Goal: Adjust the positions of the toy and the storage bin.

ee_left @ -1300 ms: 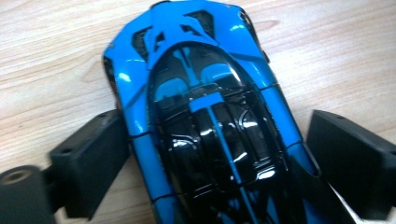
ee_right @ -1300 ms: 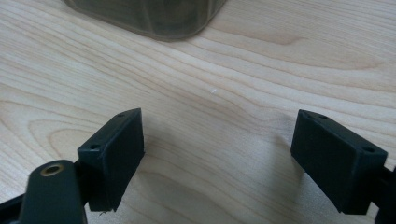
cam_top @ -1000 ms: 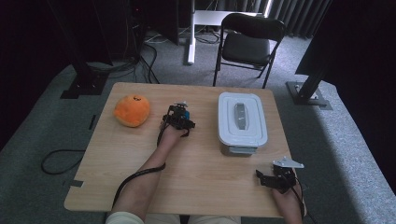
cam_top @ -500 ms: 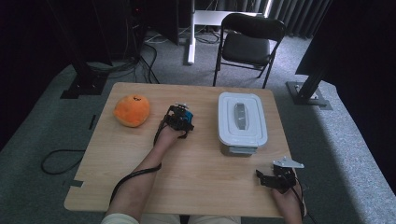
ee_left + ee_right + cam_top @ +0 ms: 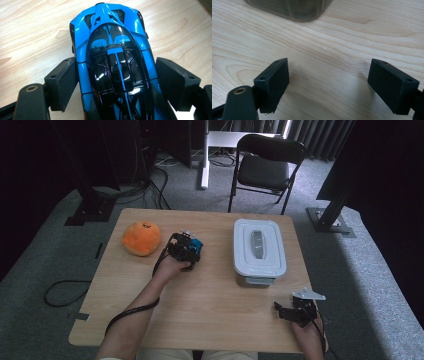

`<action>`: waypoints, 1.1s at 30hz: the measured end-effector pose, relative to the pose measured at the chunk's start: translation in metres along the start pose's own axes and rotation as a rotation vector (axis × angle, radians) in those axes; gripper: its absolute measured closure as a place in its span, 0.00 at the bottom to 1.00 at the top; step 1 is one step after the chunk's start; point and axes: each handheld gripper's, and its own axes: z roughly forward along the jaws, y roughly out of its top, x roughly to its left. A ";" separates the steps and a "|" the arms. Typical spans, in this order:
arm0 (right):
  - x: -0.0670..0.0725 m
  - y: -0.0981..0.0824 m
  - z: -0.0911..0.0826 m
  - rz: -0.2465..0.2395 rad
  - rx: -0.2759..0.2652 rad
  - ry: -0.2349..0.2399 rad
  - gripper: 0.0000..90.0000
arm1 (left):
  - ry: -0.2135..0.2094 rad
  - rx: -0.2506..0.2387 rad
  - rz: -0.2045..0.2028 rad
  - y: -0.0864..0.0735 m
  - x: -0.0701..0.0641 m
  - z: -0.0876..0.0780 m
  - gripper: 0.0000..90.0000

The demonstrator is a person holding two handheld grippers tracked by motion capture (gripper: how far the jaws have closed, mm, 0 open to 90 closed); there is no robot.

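The left tool [image 5: 117, 82] pinches a blue toy car [image 5: 115, 57] across its flanks, having just closed on it; the car is near mid-table [image 5: 210, 320], between the orange plush [image 5: 142, 238] and the lidded box [image 5: 259, 251]. The right tool [image 5: 332, 82] rests spread and empty at the near right edge.

Risk: the glossy, tapered bodywork may slide out of the flat pads [image 5: 62, 82] if tilted. The box lid is on, so any deposit would be blocked.
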 end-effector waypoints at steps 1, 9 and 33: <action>0.000 0.000 0.000 0.000 0.000 0.000 0.19 | -0.006 -0.005 0.007 -0.003 0.001 -0.004 0.24; 0.000 0.000 0.000 0.003 0.000 -0.003 0.19 | -0.016 -0.002 0.087 -0.027 0.003 -0.024 0.24; -0.001 0.000 0.000 0.013 0.001 -0.014 0.19 | -0.105 -0.001 0.234 -0.148 0.020 -0.086 0.24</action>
